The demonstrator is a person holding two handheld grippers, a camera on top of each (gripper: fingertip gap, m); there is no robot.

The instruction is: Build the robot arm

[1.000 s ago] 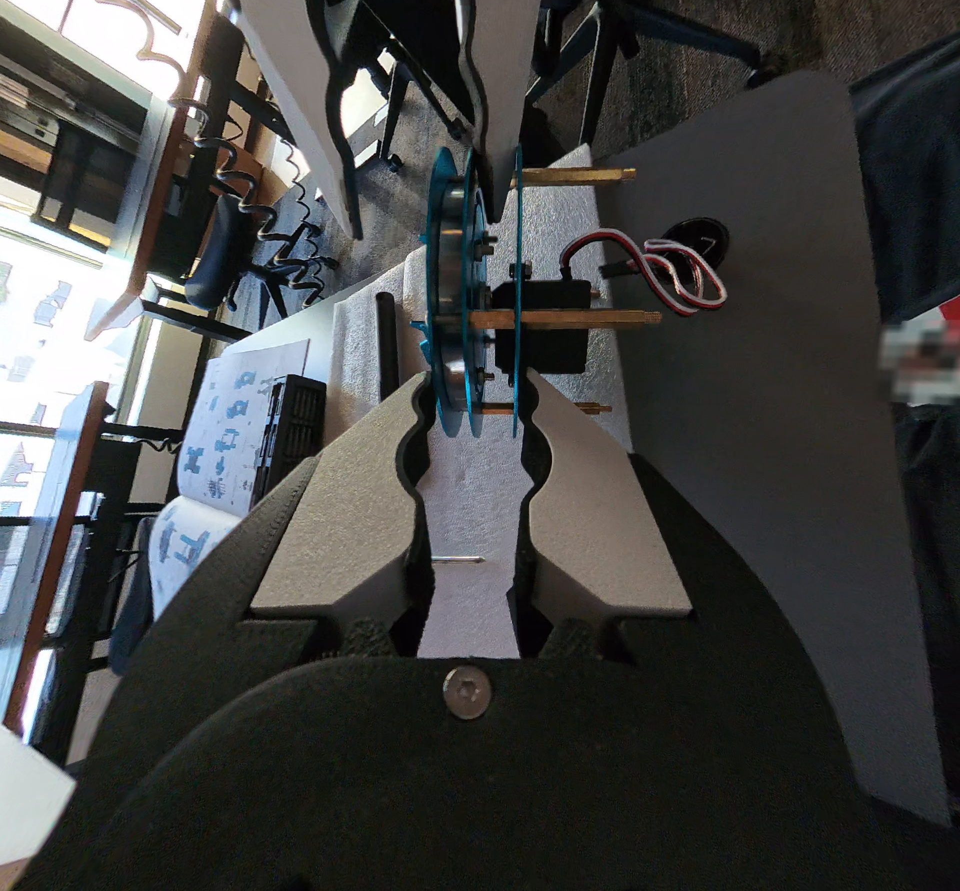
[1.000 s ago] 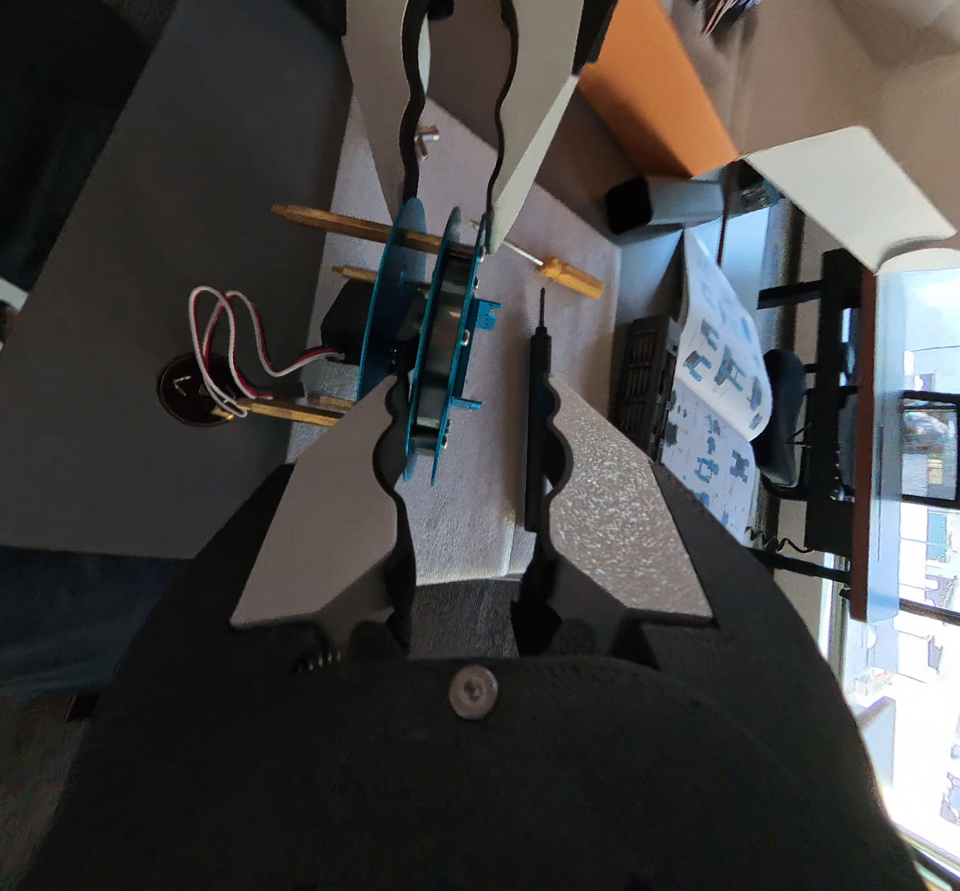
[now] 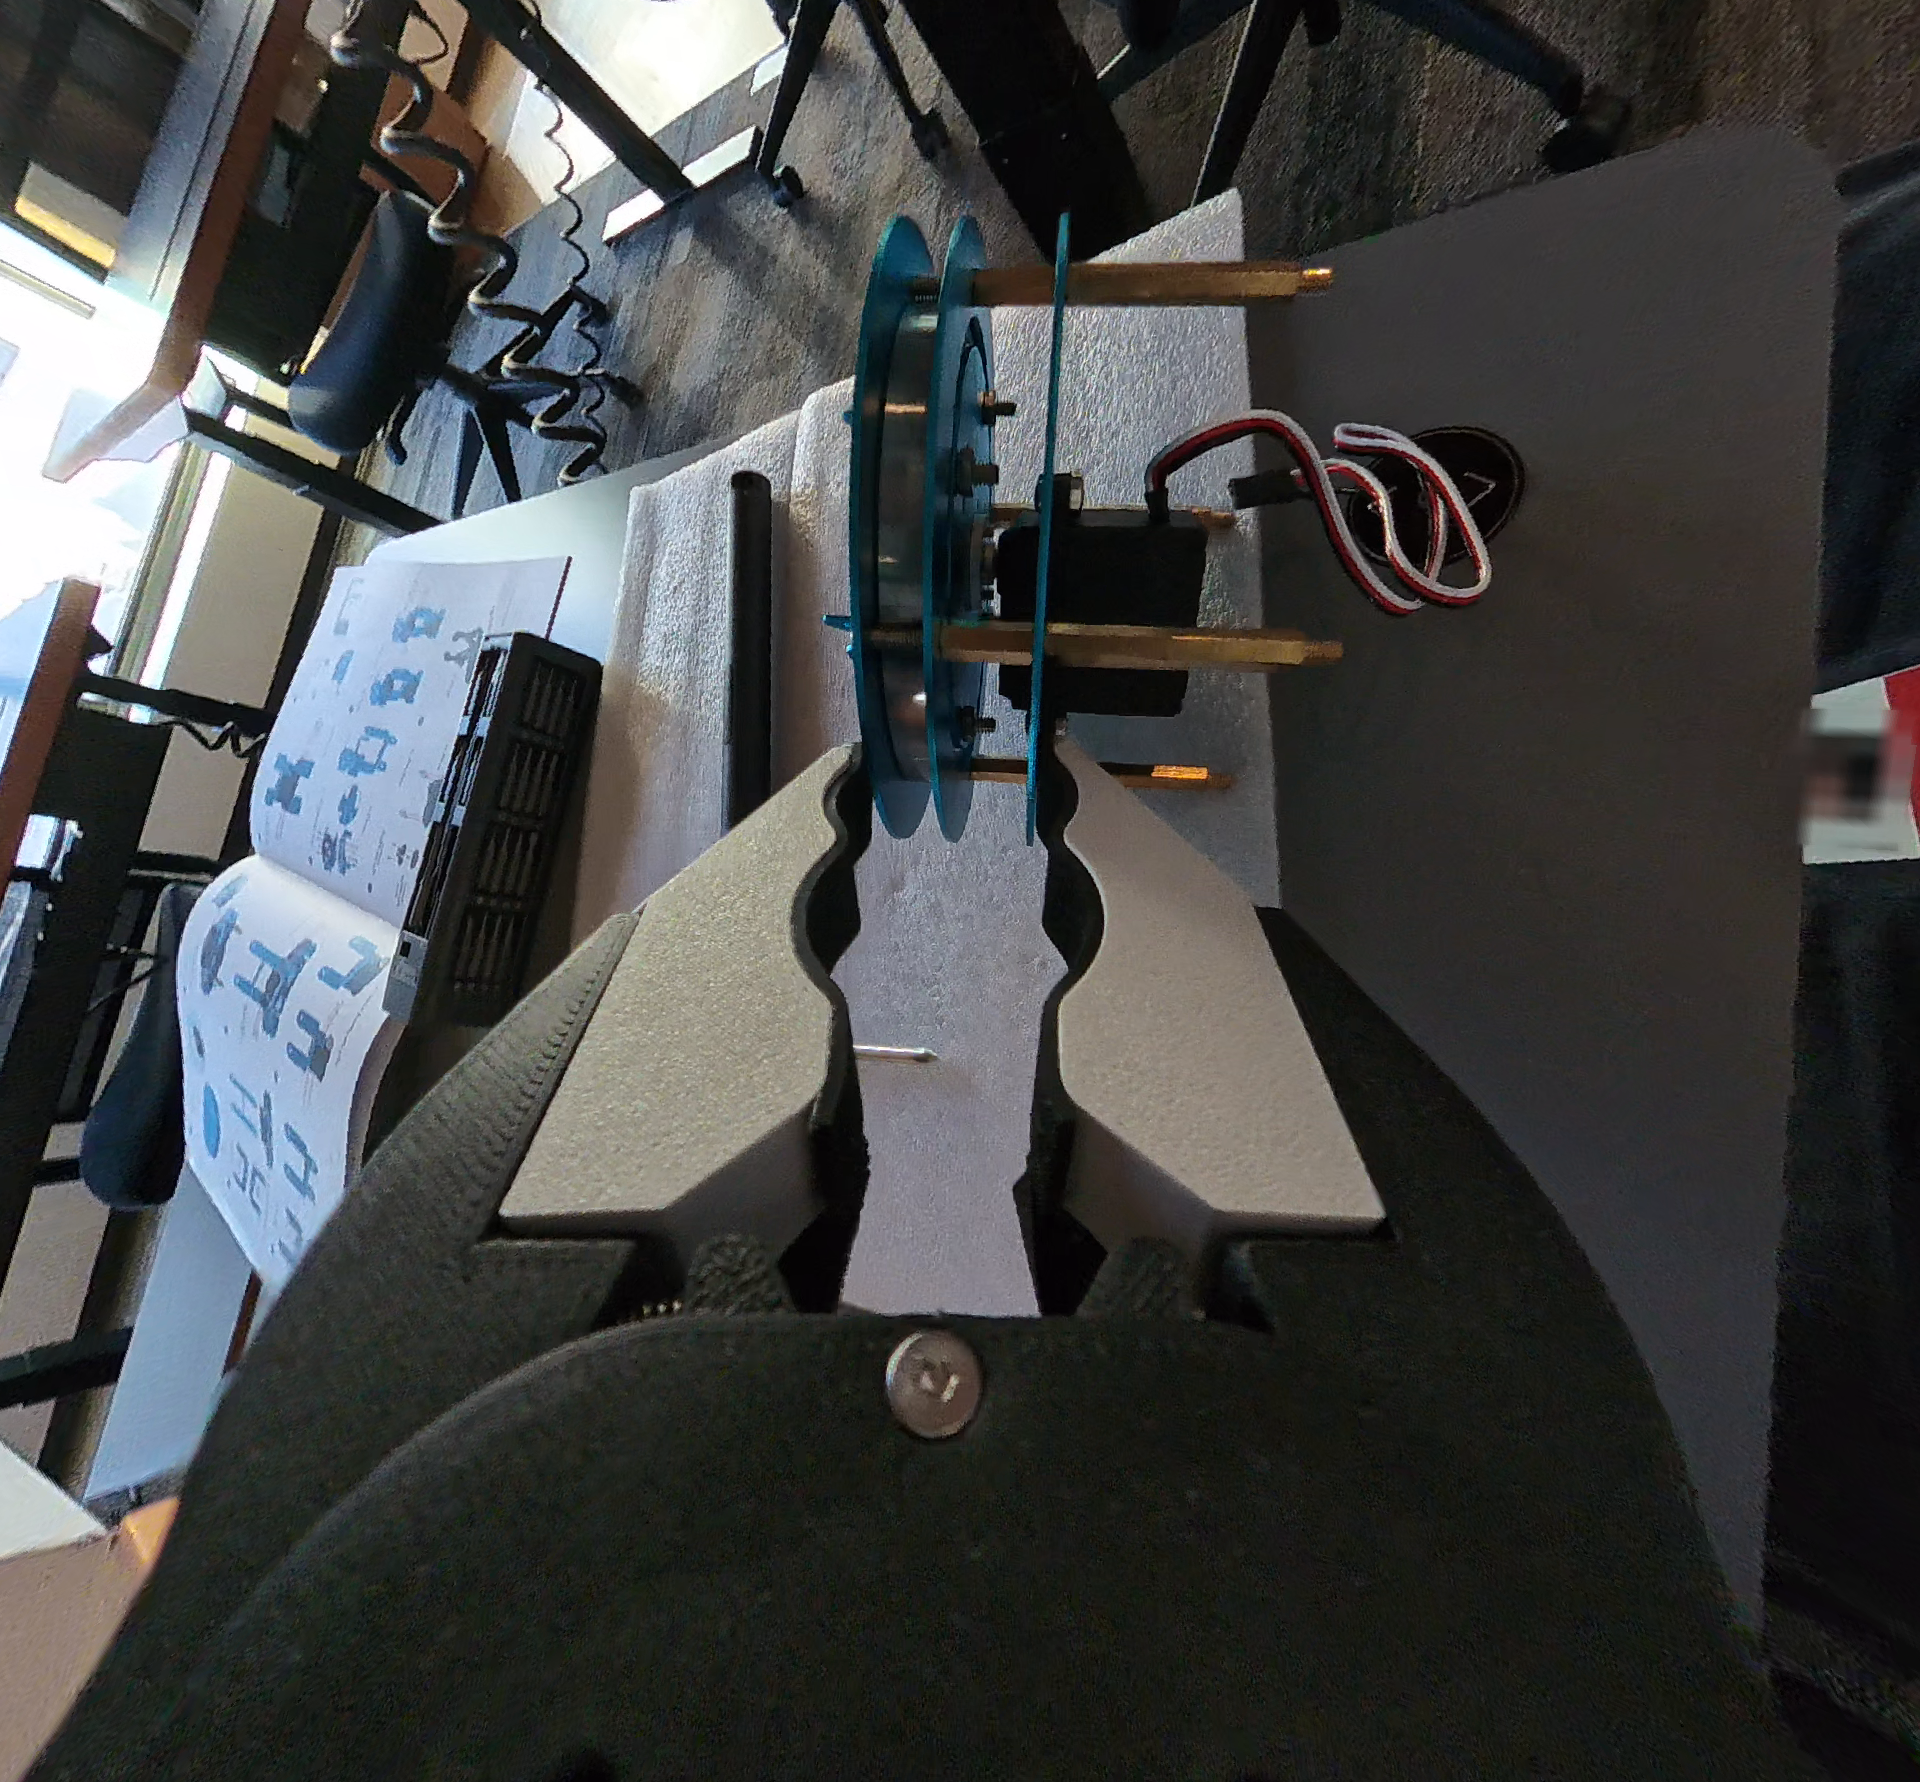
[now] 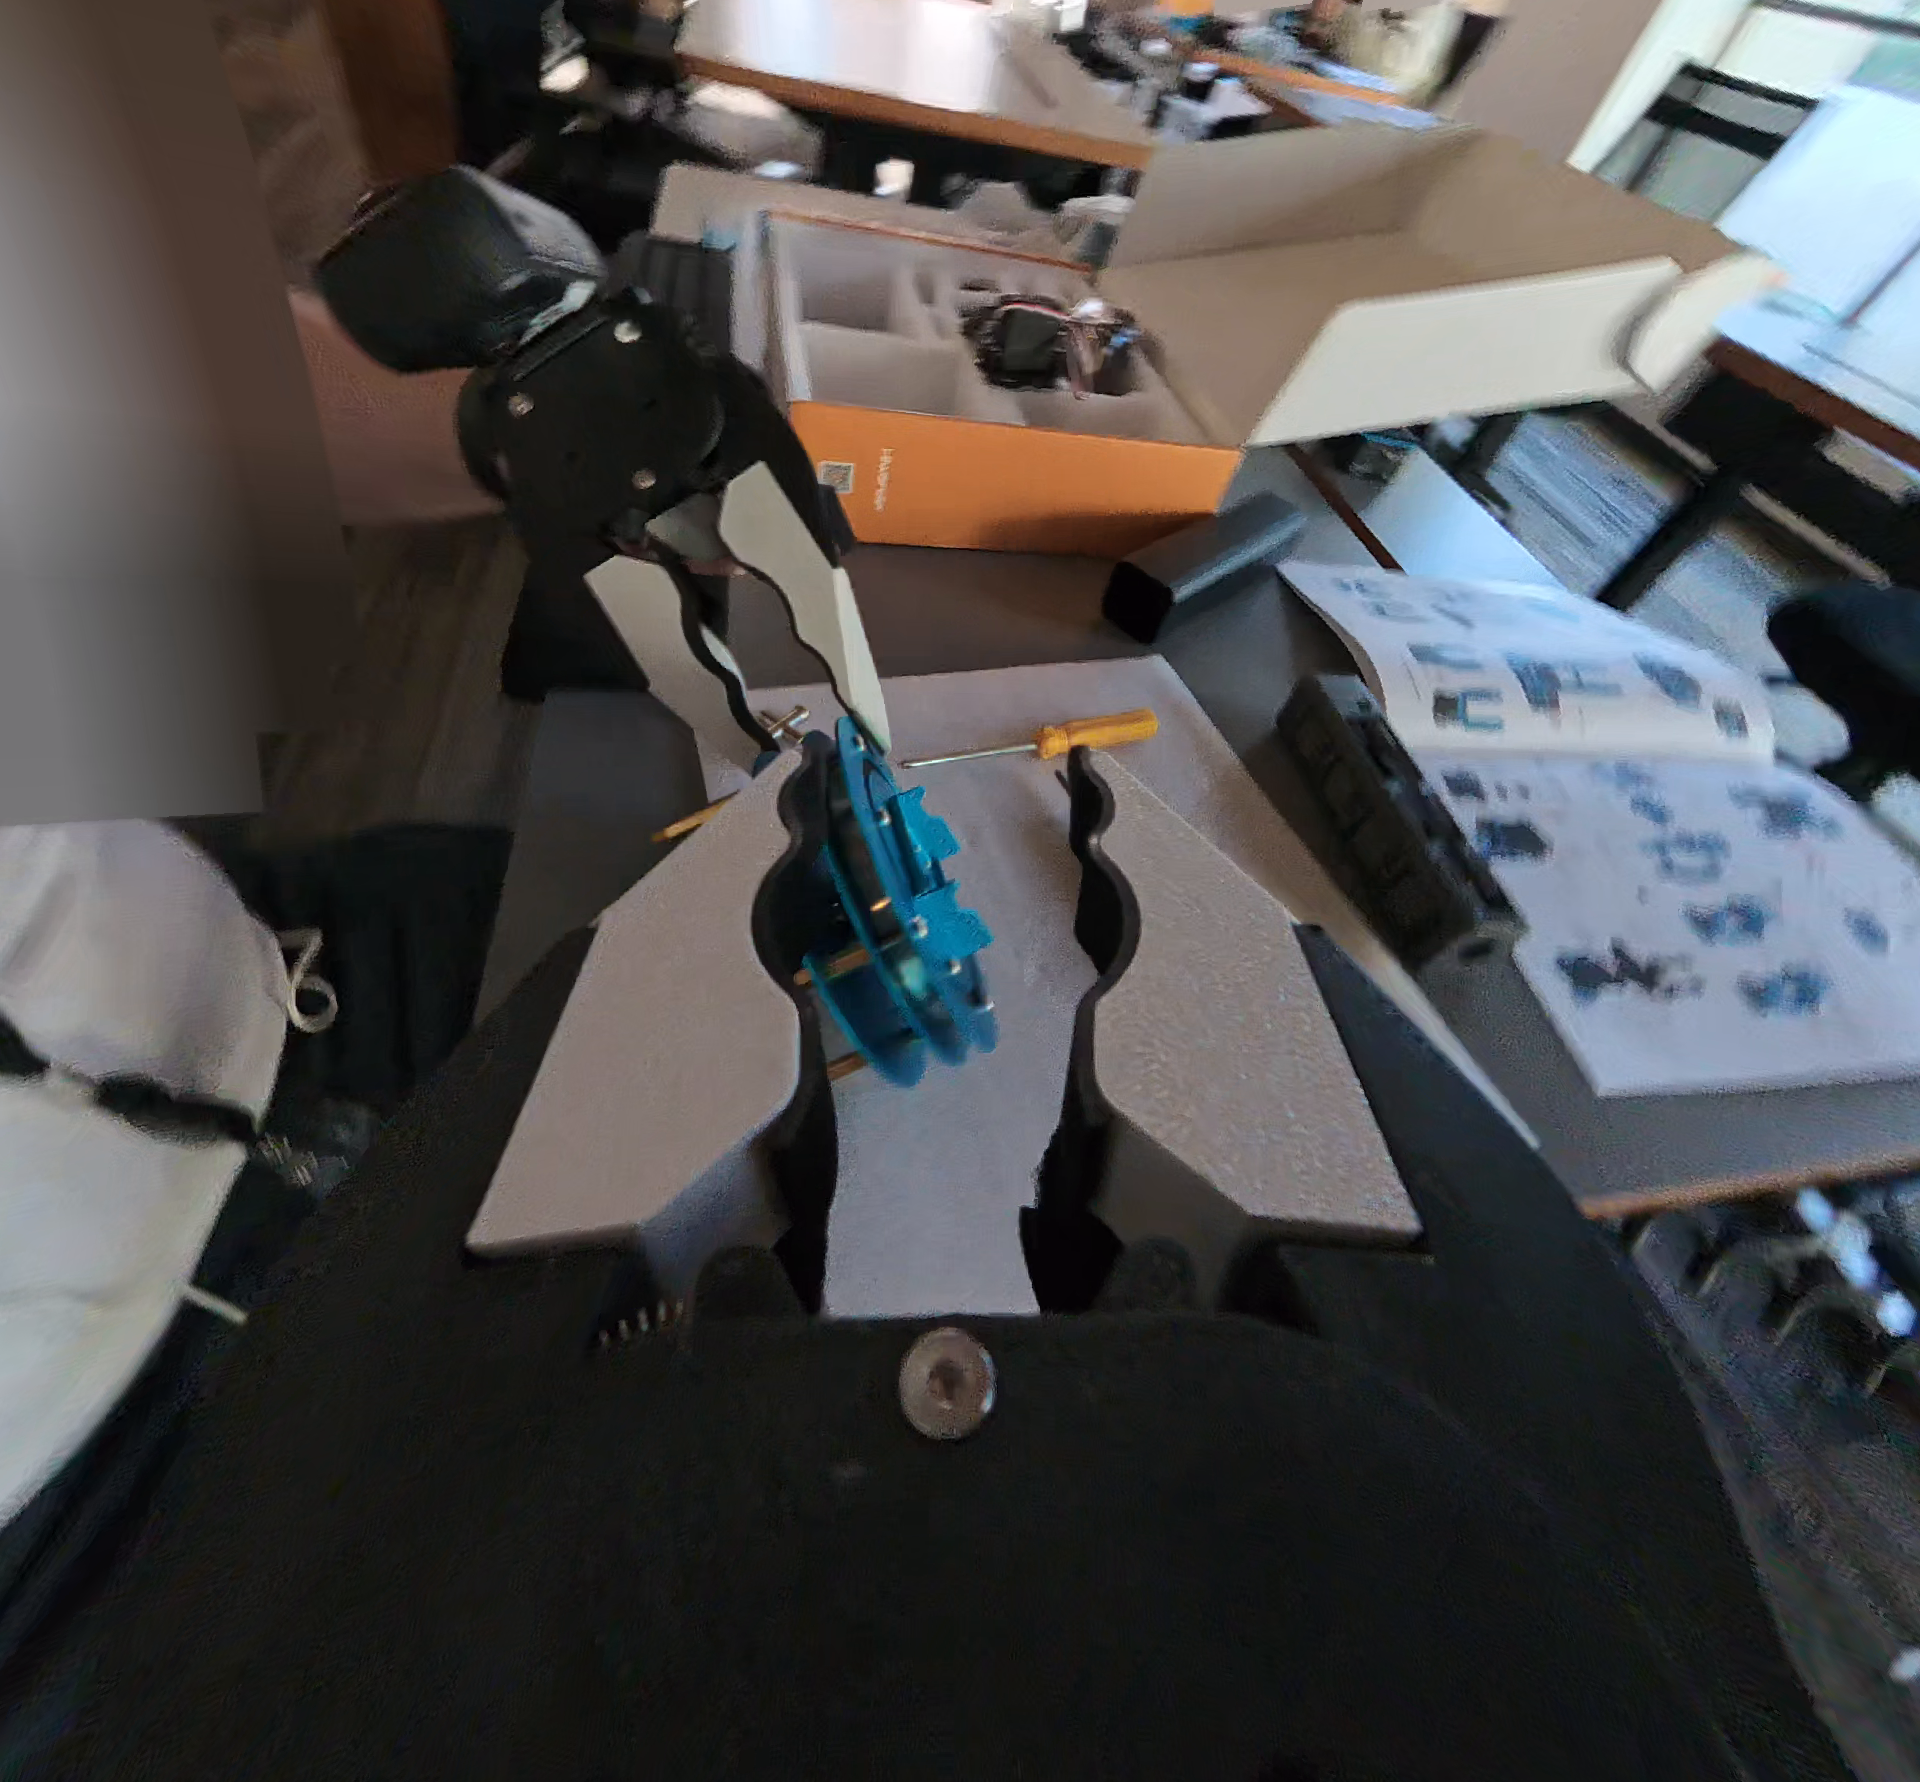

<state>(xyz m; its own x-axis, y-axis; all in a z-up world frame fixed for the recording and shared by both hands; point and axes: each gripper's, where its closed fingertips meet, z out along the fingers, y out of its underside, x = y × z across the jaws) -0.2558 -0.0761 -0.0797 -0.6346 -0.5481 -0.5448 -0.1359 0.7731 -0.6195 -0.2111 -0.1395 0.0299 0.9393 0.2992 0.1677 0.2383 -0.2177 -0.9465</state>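
Note:
A blue disc assembly (image 3: pixel 961 527) of three thin plates on brass standoffs carries a black servo (image 3: pixel 1101 610) with red, white and black wires (image 3: pixel 1382 527). My left gripper (image 3: pixel 956 782) is shut on its near edge and holds it on edge over a white foam mat (image 3: pixel 935 953). In the right wrist view the assembly (image 4: pixel 904 911) hangs tilted between the fingers of my right gripper (image 4: pixel 935 776), close to the left finger. The right gripper is open and holds nothing. The left gripper (image 4: pixel 821 735) grips the assembly's far edge there. That view is blurred.
A black screwdriver (image 3: pixel 750 652) and a small pin (image 3: pixel 894 1055) lie on the mat, as does an orange-handled screwdriver (image 4: pixel 1091 733). An open booklet (image 4: pixel 1610 849) and black bit case (image 4: pixel 1382 849) lie right of it. An orange box (image 4: pixel 997 475) stands behind. The grey table (image 3: pixel 1558 901) ends nearby. One gripper's finger ends stand about 15 centimeters off the other's.
My right gripper has drawn away from the assembly's far edge and swung round, so it has left the left wrist view. The left gripper still holds the assembly.

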